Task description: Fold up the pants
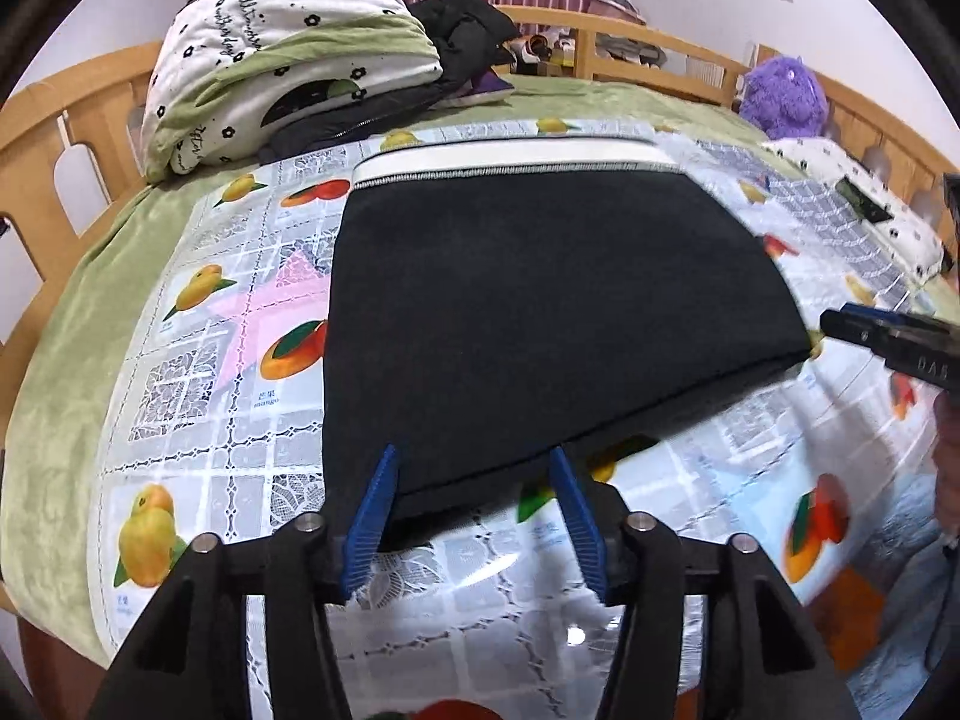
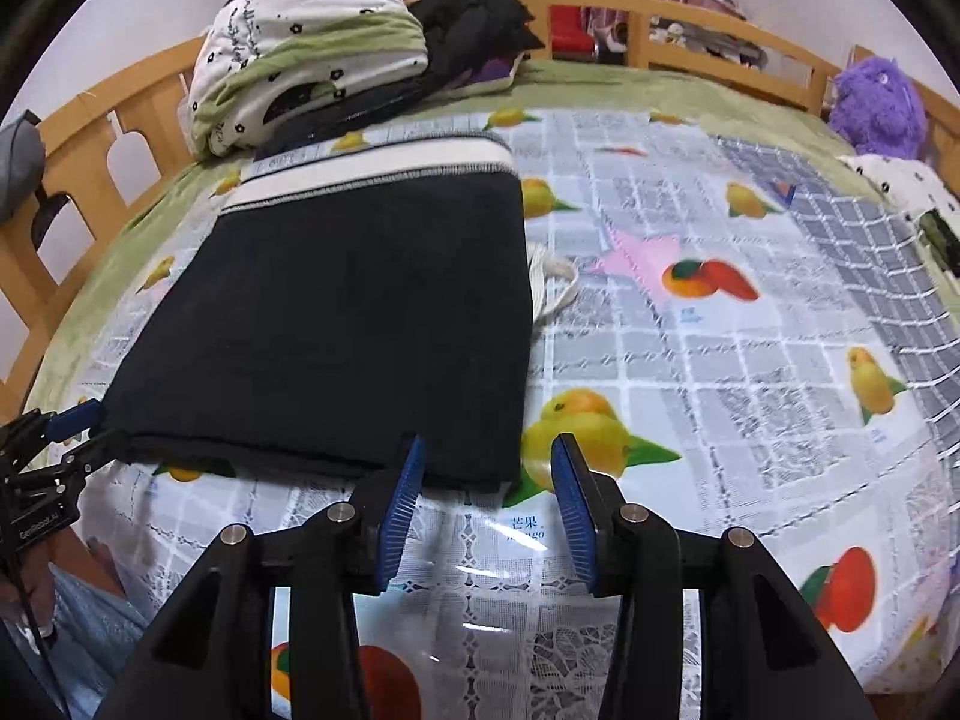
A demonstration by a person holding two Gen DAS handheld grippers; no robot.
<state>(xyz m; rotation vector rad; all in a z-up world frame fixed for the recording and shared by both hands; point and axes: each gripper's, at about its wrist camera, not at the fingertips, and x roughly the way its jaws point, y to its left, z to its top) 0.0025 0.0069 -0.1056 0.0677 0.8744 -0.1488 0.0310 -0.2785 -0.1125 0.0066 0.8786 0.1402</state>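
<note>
The black knitted pants with a white ribbed waistband (image 1: pixel 540 312) lay already folded into a flat, roughly rectangular stack on the glossy fruit-printed plastic cover (image 1: pixel 198 396) spread over the bed, nearer its left side, with the waistband toward the far edge and the thick folded edge toward the near edge. The cloth looked soft, matte and fairly thick, like fleece or heavy knit; it would probably drape and sag when lifted, weigh little, and grip well against the ribbed pads. The cover beneath shone and looked slick, so the stack might slide rather than crease if pushed. The best hold seemed to be the two near corners of the doubled edge, taking all layers at once so none slipped out. A white cord (image 2: pixel 555 285), probably the drawstring, trailed out from the right edge.

The left gripper (image 1: pixel 474 510) hovered just over the near left corner, its blue ribbed fingers (image 1: pixel 372 516) spread apart and holding nothing. The right gripper (image 2: pixel 489 507) sat at the near right corner, likewise parted and empty, one finger overlapping the edge of the cloth.

A rolled white-and-green flower-print quilt (image 1: pixel 288 54) lay at the far left corner, and a purple plush toy (image 1: pixel 783 99) at the far right by the wooden rail (image 1: pixel 636 36).
</note>
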